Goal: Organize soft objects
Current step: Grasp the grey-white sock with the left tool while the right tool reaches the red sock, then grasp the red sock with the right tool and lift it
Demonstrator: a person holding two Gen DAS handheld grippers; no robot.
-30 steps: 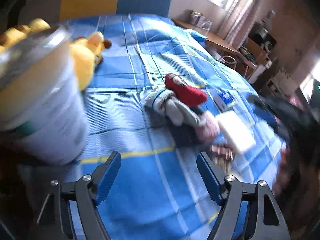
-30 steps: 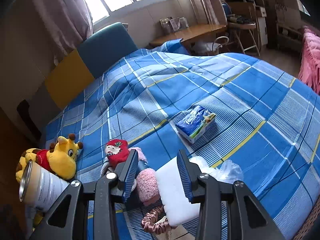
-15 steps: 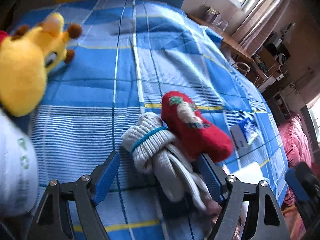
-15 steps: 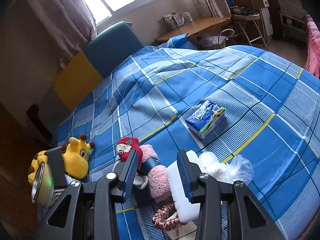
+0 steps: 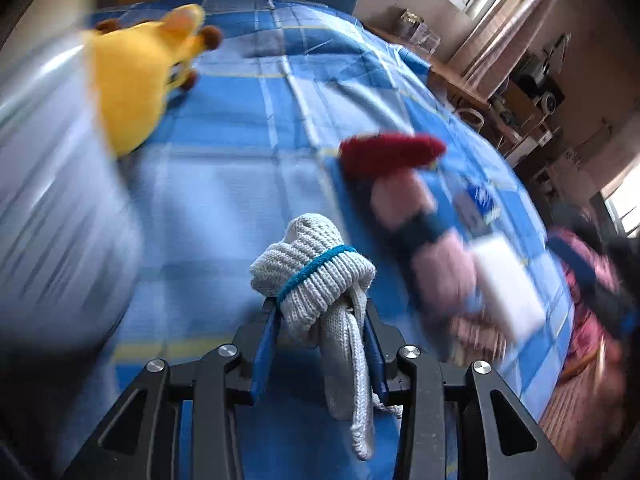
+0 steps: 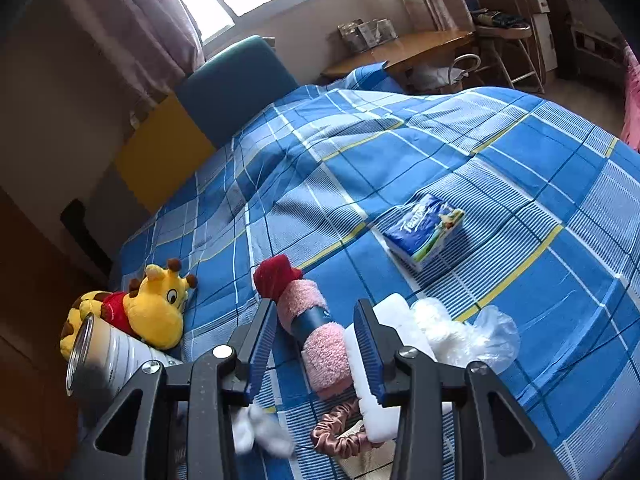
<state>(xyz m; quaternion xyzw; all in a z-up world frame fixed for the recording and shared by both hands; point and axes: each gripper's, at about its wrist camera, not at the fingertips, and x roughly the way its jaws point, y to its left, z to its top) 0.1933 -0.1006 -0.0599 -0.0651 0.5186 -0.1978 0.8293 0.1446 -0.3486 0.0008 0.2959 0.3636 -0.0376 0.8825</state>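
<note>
My left gripper point(image 5: 320, 320) is shut on a grey knitted sock bundle point(image 5: 316, 276) tied with a blue band, and holds it above the blue checked bed. A red sock point(image 5: 390, 152) and a pink fuzzy sock point(image 5: 440, 276) lie blurred to its right. In the right wrist view my right gripper point(image 6: 316, 336) is open above the pink fuzzy sock point(image 6: 320, 340) with its dark blue band. The red sock point(image 6: 276, 276) lies just beyond. A yellow giraffe plush point(image 6: 156, 312) lies at the left, and it also shows in the left wrist view point(image 5: 136, 80).
A metal can point(image 6: 108, 360) stands beside the giraffe. A white foam block point(image 6: 376, 360), a clear plastic bag point(image 6: 468, 336), a pink scrunchie point(image 6: 340, 428) and a blue tissue pack point(image 6: 424, 232) lie on the bed point(image 6: 400, 160). A desk point(image 6: 400, 52) stands beyond.
My left gripper has shut on the grey sock bundle and lifted it off the bed. My right gripper has moved a little over the pink sock and stays open.
</note>
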